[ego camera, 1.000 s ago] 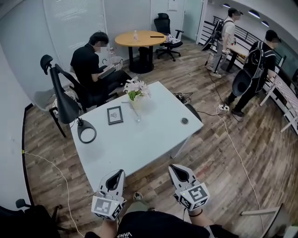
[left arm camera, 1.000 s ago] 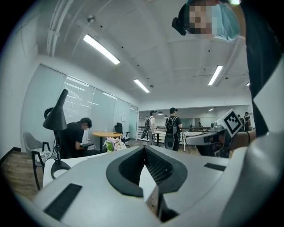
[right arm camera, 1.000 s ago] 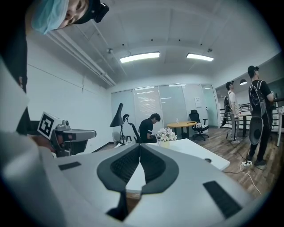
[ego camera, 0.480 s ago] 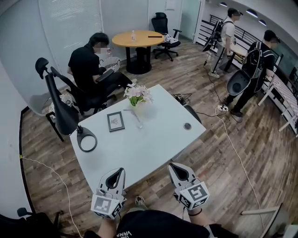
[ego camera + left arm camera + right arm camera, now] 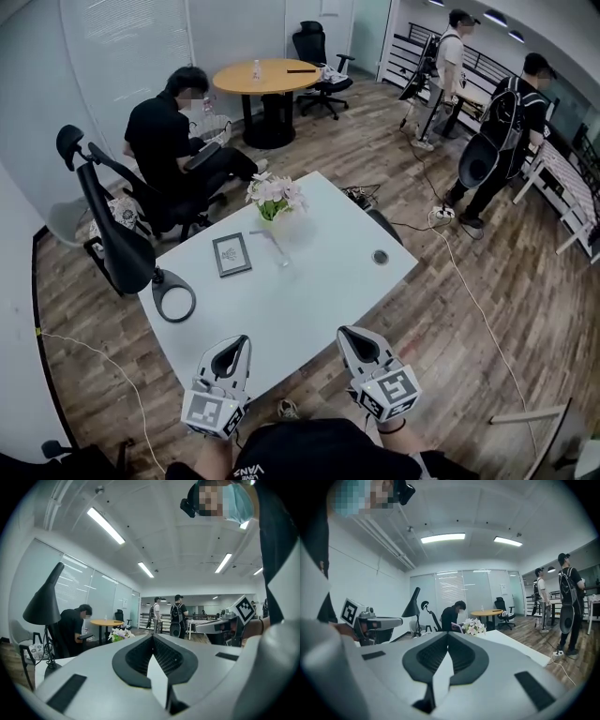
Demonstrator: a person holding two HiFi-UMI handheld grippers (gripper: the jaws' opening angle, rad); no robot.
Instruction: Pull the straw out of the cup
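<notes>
A clear cup stands near the middle of the white table, with a thin straw leaning out of it to the left. Both grippers hover side by side just off the table's near edge, well short of the cup. My left gripper is shut and holds nothing; its jaws meet at the tip. My right gripper is shut and empty too, its tip aimed towards the flowers. The cup itself does not show in either gripper view.
On the table are a vase of white flowers, a small picture frame, a black lamp's ring base and a small round dark object. A seated person and a black office chair are behind it; two people stand at the right, with cables on the floor.
The table and everything on it has drawn nearer and slid lower in the head view. Both grippers stay shut, side by side, moving towards the table's edge.
</notes>
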